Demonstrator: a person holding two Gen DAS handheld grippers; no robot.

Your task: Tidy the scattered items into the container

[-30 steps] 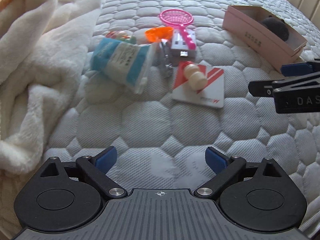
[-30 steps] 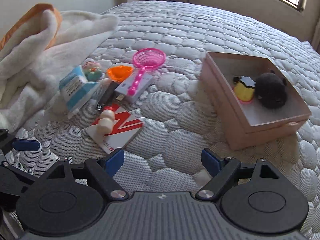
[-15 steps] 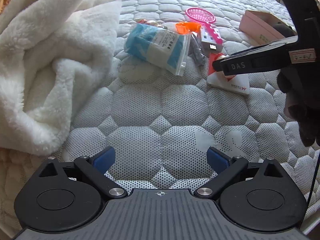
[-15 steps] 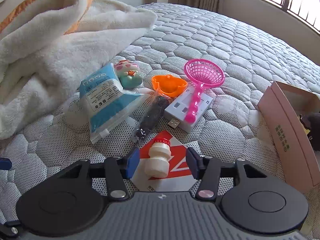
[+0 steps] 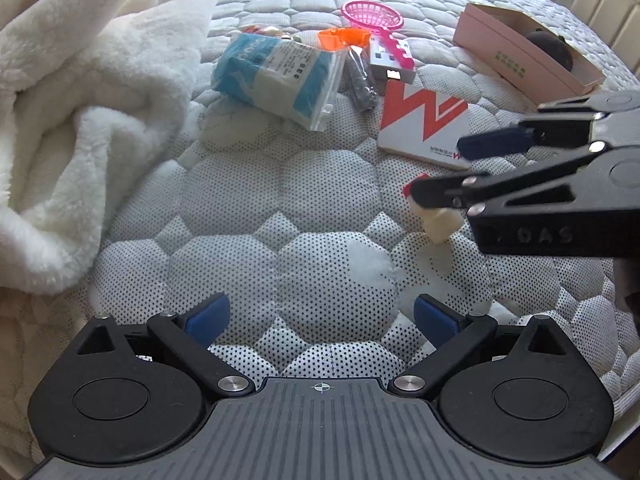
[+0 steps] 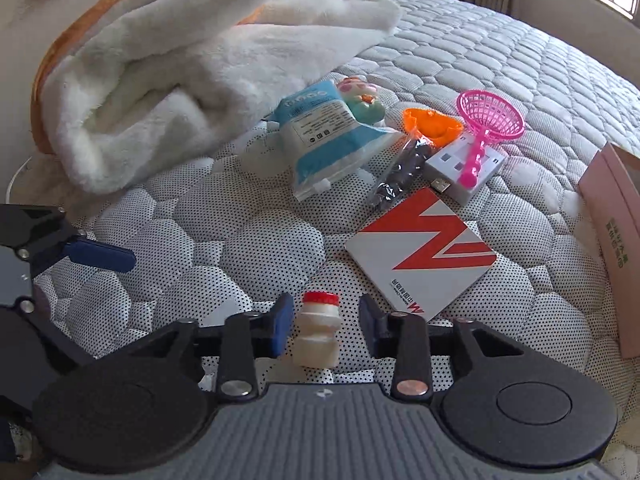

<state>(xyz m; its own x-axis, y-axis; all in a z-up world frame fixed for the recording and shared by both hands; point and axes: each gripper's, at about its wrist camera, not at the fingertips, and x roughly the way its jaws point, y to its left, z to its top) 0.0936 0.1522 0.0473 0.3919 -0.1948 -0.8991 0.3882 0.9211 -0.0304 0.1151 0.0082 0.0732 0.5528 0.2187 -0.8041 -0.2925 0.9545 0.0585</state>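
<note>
Left wrist view: The left gripper (image 5: 322, 316) points steeply down at bare mattress (image 5: 280, 200); its jaws stand wide with nothing between them. The small bottle (image 5: 438, 224), white with a red cap, lies well to the right of these jaws and beyond them, partly hidden behind the right gripper (image 5: 448, 172), which enters from the right edge. The pink box (image 5: 516, 52), the container for this task, sits far right and already holds a dark plush item. The remaining clutter, including the blue pouch (image 5: 276, 76), the red-and-white card (image 5: 424, 120) and the pink toy net (image 5: 374, 20), lies between the white blanket (image 5: 80, 100) and the box.

Right wrist view: The bottle (image 6: 316, 332) sits directly between the right gripper's (image 6: 324, 322) blue pads. Its long axis runs along the pointing line, cap away from the camera, so the jaws straddle its waisted body. The jaws are half open and opening; a gap shows on the right side, while contact on the left pad cannot be told. No firm grip is evident. The gripper is angled down toward the bed. The left gripper (image 6: 100, 256) shows at the left edge, well apart from the bottle.

Judgement: the right hand is much the nearer and is correctly aligned; closing across the bottle's body is what the next move requires, then carrying it right to the box (image 6: 616, 240).
</note>
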